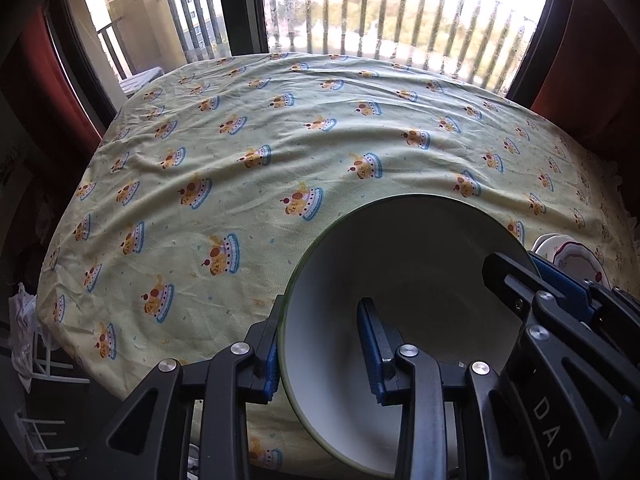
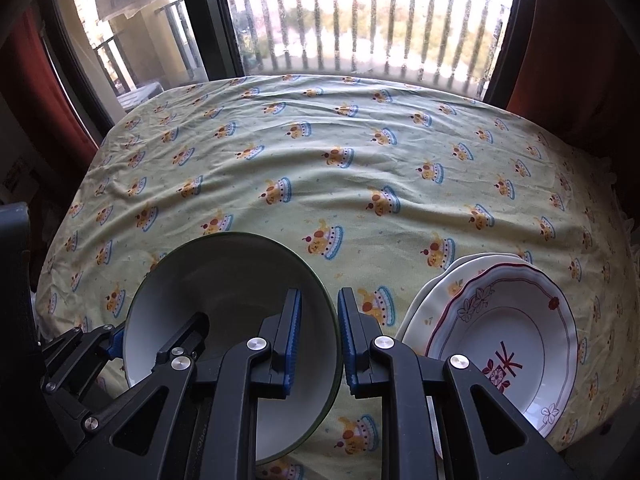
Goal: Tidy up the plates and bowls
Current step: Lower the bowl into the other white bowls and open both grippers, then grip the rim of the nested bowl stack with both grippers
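Note:
A white bowl with a green rim (image 1: pixel 404 280) sits at the near edge of the table, also in the right wrist view (image 2: pixel 236 280). My left gripper (image 1: pixel 320 344) straddles its left rim, one finger outside, one inside, with a wide gap. My right gripper (image 2: pixel 318 336) straddles its right rim, pads close to the wall on both sides. The right gripper's fingers (image 1: pixel 560 284) show at the bowl's right in the left view. A stack of patterned white plates (image 2: pixel 516 328) lies to the bowl's right, its edge also in the left view (image 1: pixel 568 252).
The table is covered by a yellow cloth with cartoon cake prints (image 1: pixel 280 140), wrinkled across the middle. A window with balcony railings (image 2: pixel 360 28) is behind the far edge. Red curtains (image 1: pixel 36 92) hang at both sides.

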{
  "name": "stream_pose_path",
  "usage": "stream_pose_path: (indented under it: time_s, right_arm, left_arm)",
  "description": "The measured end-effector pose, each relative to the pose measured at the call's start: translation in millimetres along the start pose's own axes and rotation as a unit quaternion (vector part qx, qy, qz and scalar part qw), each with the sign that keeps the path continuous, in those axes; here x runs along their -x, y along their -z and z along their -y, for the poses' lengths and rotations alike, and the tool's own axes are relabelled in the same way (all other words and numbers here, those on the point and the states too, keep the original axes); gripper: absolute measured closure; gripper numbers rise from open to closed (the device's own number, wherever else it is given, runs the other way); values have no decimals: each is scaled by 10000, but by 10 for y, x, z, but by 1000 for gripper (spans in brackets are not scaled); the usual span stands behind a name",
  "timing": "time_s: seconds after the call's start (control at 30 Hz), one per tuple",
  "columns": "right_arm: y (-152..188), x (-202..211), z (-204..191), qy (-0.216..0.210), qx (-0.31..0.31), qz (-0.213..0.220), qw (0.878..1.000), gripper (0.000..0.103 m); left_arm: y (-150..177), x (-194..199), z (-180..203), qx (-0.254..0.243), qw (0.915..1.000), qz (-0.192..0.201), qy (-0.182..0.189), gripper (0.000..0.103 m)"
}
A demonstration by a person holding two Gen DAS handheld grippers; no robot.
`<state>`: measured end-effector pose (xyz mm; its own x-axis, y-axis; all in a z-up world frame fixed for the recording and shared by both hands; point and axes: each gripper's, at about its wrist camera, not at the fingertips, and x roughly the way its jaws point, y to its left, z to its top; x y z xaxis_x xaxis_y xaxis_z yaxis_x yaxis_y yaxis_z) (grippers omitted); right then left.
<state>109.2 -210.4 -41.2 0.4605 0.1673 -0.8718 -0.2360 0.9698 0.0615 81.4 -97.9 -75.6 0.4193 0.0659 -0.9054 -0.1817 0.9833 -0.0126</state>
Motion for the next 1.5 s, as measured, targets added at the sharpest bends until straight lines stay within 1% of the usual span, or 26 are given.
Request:
stream_pose_path:
  time_s: [0.1,0.17,0.2,0.27,0.3,0.37,0.5,0.57,0.7,0.83,1.0,1.07,1.2,1.3,1.33,1.5]
  right_arm:
    - [9,4,-3,-22,-49,8,10000,76]
    - [19,-8,9,-145,-123,-100,9998,65]
    - [27,-11,13,-172,-153,-163,9996,62]
    - [21,15,27,-125,-193,-230,9995,52]
    - [9,43,31,-113,-205,-221,9995,49]
    - [-29,92,33,-51,-211,-161,9996,37]
    - [-95,135,-3,100,-248,-117,9996,33]
    - [-112,130,-26,161,-271,-147,9994,32]
    - [-131,88,-52,210,-512,-301,9980,32]
    - [-123,30,-98,253,-764,-423,9959,32]
    - [-83,-99,-147,382,-1019,-641,9920,32]
    - [-60,-145,-151,447,-1122,-723,9901,32]
    - [-33,-196,-125,600,-1322,-848,9858,32]
    - [-22,-214,-95,646,-1454,-925,9829,32]
    - [-18,-219,-86,643,-1480,-953,9823,32]
    - [-4,-245,-17,581,-1664,-966,9796,32]
  left_arm:
    - [5,15,2,-30,9999,-39,149,62]
    - [3,22,17,-125,9997,-91,197,56]
    - [-6,31,26,-164,9995,-104,234,54]
    - [-37,65,32,-212,9990,-63,383,43]
    - [-57,88,31,-251,9987,-3,439,40]
    - [-101,128,28,-332,9980,116,523,27]
    - [-159,86,-45,-391,9956,83,846,22]
    - [-191,39,-85,-432,9946,-27,943,20]
    - [-238,-47,-181,-504,9910,-246,1219,17]
    - [-246,-184,-283,-530,9858,-515,1508,17]
    - [-228,-382,-318,-595,9771,-849,1856,22]
    - [-229,-438,-302,-654,9732,-957,1984,26]
    - [-235,-511,-262,-751,9656,-1098,2235,31]
    - [-245,-540,-226,-815,9603,-1204,2381,40]
    - [-252,-557,-213,-837,9591,-1249,2398,45]
    - [-290,-572,-153,-985,9543,-1316,2497,49]
